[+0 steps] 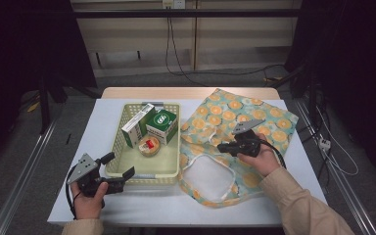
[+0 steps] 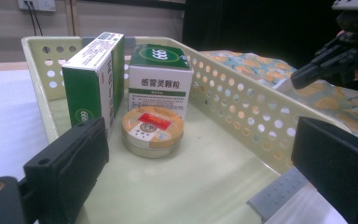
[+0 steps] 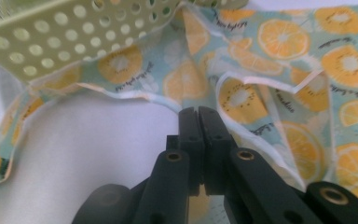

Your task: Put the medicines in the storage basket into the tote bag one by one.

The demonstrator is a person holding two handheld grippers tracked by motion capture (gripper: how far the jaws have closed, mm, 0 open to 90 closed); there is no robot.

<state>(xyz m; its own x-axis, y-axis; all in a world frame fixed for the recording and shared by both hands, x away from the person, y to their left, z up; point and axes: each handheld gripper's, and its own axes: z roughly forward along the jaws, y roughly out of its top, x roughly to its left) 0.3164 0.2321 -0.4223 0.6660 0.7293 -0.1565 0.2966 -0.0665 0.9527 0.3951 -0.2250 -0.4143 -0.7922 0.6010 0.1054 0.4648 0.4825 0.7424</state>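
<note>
The right gripper (image 3: 199, 122) has its jaws pressed together at the white-trimmed edge of the fruit-print bag (image 1: 254, 122), which lies at 3 o'clock of the basket (image 1: 127, 172) on the tabletop (image 1: 293, 161); whether cloth is pinched between them is hard to make out. The left gripper (image 1: 118, 170) gapes wide at the basket's 7 o'clock corner, holding nothing. The green-and-white boxes (image 2: 158, 79) partly hide each other behind the round tin (image 2: 152, 130).

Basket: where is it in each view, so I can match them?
High view: basket left of centre, beside the fruit-print bag.
Left gripper view: its perforated wall crosses the middle.
Right gripper view: its perforated corner, top left.
Shared landmark: the fruit-print bag beside it.
</note>
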